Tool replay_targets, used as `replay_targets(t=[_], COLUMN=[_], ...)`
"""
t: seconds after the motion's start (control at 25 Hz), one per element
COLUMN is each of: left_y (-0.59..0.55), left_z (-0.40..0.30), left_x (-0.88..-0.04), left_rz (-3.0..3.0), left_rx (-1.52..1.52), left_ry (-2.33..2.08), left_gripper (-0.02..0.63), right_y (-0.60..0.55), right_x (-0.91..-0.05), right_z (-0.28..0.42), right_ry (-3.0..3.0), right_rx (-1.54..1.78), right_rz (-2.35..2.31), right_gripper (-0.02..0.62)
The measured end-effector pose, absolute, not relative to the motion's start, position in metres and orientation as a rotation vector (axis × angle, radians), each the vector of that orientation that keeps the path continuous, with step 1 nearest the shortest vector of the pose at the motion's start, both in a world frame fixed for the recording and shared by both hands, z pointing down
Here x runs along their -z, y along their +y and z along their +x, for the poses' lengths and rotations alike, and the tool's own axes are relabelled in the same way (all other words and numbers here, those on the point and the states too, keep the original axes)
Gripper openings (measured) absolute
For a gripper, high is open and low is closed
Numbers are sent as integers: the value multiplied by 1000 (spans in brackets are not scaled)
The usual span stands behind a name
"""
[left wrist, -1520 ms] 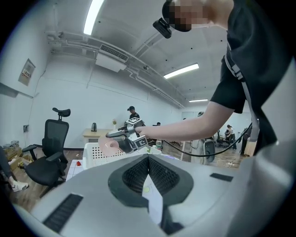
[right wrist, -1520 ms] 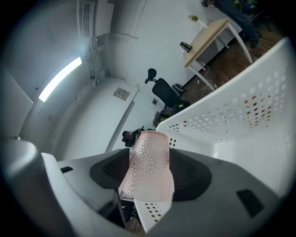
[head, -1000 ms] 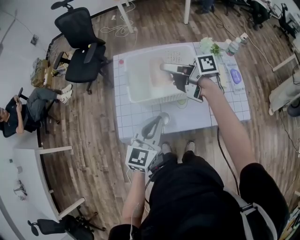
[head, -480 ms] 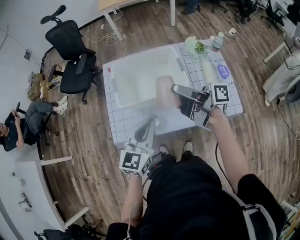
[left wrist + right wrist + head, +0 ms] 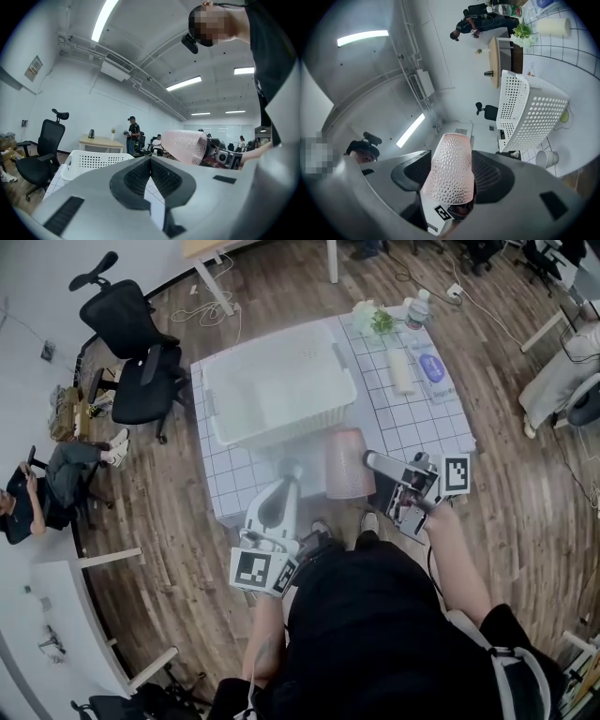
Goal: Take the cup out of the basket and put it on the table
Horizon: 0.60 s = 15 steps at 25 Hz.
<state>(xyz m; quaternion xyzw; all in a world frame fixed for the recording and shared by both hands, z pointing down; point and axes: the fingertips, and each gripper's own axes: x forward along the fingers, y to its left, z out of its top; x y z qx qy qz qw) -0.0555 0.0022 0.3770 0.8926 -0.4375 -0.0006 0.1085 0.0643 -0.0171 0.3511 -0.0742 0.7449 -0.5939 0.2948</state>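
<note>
A pink dotted cup (image 5: 348, 463) lies on its side between the fingers of my right gripper (image 5: 362, 469), which is shut on it, over the near part of the white gridded table (image 5: 412, 423). The cup is outside the white perforated basket (image 5: 281, 427), just in front of it. In the right gripper view the cup (image 5: 450, 168) fills the gap between the pads, and the basket (image 5: 529, 117) stands beyond. My left gripper (image 5: 290, 470) is shut on nothing at the table's near edge. In the left gripper view its jaws (image 5: 150, 164) meet, with the cup (image 5: 187, 146) to the right and the basket (image 5: 93, 161) to the left.
At the table's far right are a small flower bunch (image 5: 370, 320), a bottle (image 5: 417, 306), a cream cylinder (image 5: 400, 369) and a blue packet (image 5: 433, 368). A black office chair (image 5: 131, 343) stands left of the table. A seated person (image 5: 37, 488) is further left.
The right gripper has carried the cup out of the basket and toward me, to the table's near side. The left gripper has stayed shut near the front edge.
</note>
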Motion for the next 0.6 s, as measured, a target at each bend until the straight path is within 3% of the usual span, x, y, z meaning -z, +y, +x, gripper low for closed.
replay_targets(t=[0.6], left_y=[52], left_z=[-15], left_x=[-358], left_rz=[2634], left_rx=[9], left_ry=[-1337], left_gripper=[9], right_y=[40], right_x=[-357], right_z=[104], right_ry=[1923], right_rx=[1626], right_rz=[-76], right_gripper=[281])
